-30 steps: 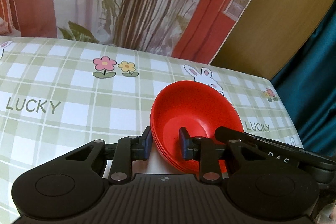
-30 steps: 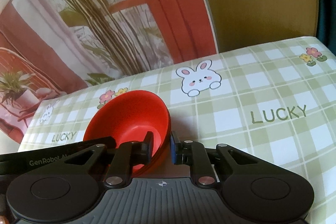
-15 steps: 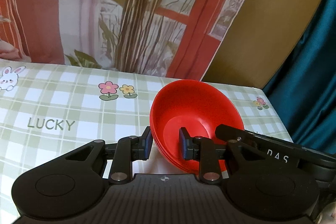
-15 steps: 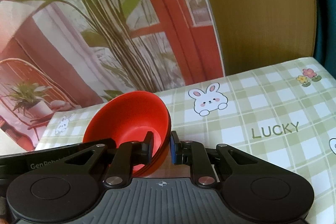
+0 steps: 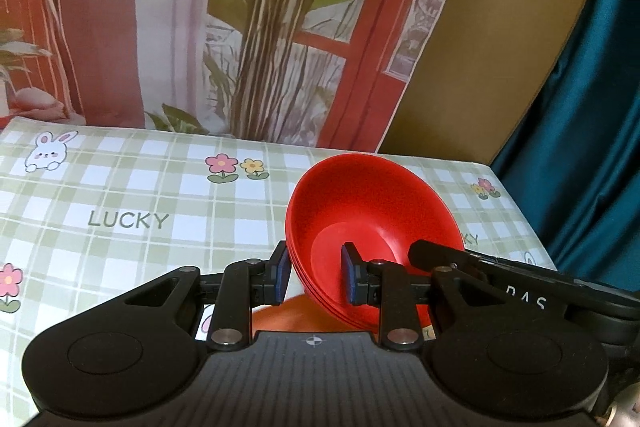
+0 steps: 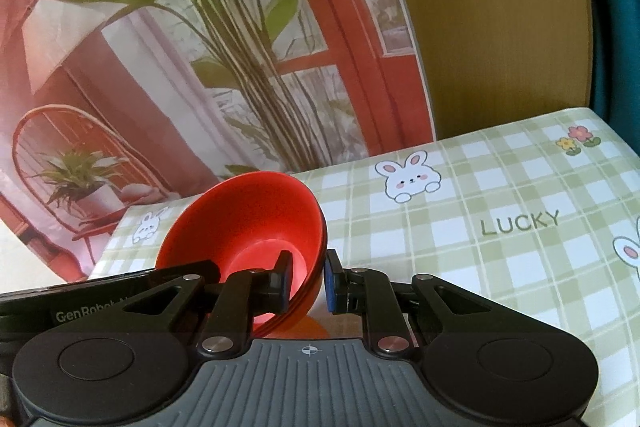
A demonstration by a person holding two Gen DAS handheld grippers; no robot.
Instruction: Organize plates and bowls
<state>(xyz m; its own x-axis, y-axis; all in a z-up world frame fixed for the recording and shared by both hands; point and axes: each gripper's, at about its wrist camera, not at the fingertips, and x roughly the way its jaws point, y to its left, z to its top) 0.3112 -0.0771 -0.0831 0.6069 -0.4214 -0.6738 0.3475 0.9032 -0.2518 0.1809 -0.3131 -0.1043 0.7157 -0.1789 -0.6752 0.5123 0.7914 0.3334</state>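
A stack of red bowls (image 5: 372, 223) is held between both grippers above the checked tablecloth (image 5: 120, 195). My left gripper (image 5: 314, 275) is shut on the stack's left rim, one finger outside and one inside. My right gripper (image 6: 306, 281) is shut on the stack's right rim (image 6: 256, 227) the same way. The stack tilts toward me in both views. The right gripper's body (image 5: 520, 291) shows at the right of the left wrist view. An orange patch (image 5: 280, 319) shows under the bowls; I cannot tell what it is.
The table carries a green checked cloth with rabbits, flowers and "LUCKY" print (image 6: 520, 223). A printed backdrop with a plant and red window (image 5: 280, 27) hangs behind it. A teal curtain (image 5: 580, 107) hangs at the right, beside a tan panel (image 6: 500, 27).
Both grippers have risen and tipped up with the bowl stack; more of the backdrop and the far table edge shows. The grips have not changed.
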